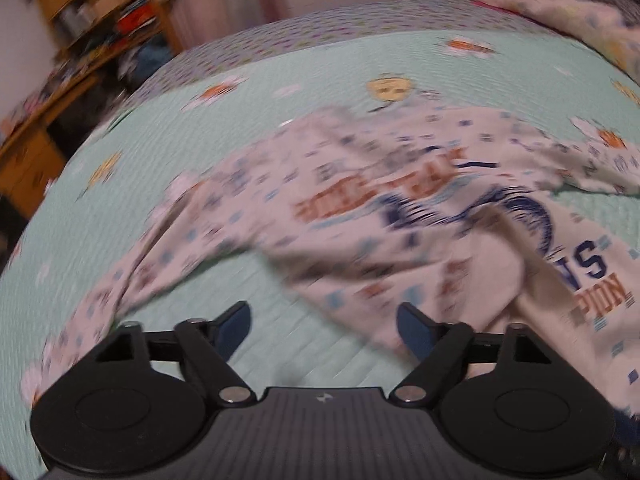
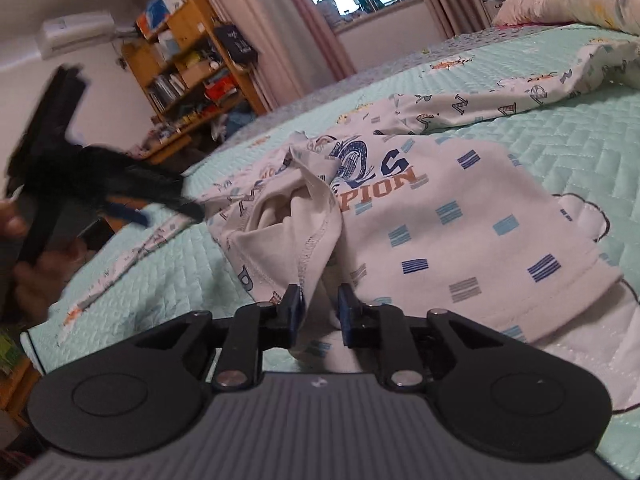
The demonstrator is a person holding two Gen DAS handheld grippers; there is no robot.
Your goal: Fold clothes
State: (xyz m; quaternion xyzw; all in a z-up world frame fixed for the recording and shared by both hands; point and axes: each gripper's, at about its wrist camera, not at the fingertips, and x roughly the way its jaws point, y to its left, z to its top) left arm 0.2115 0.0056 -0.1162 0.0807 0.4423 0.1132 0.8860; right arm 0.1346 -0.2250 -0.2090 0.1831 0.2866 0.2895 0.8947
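1. Hovering over the bed [image 1: 120, 184], left hand-held gripper [image 1: 324, 326] has its jaws wide apart, nothing between them.
2. Right hand-held gripper [image 2: 319, 307]: jaws nearly together, shirt hem just at the tips; grip on cloth unclear.
3. White printed shirt [image 2: 460, 216] lies crumpled on the mint quilt, sleeves spread.
4. Wooden shelf [image 2: 188, 52] beyond the bed.

Rumpled shirt [image 2: 460, 216] lies on seemingly quilted bed [image 2: 560, 128]

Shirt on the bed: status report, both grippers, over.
Left gripper open, empty, above the bedspread. Right gripper part open at the shirt hem, not clamped. Shirt crumpled, unfolded. Nothing in the way.
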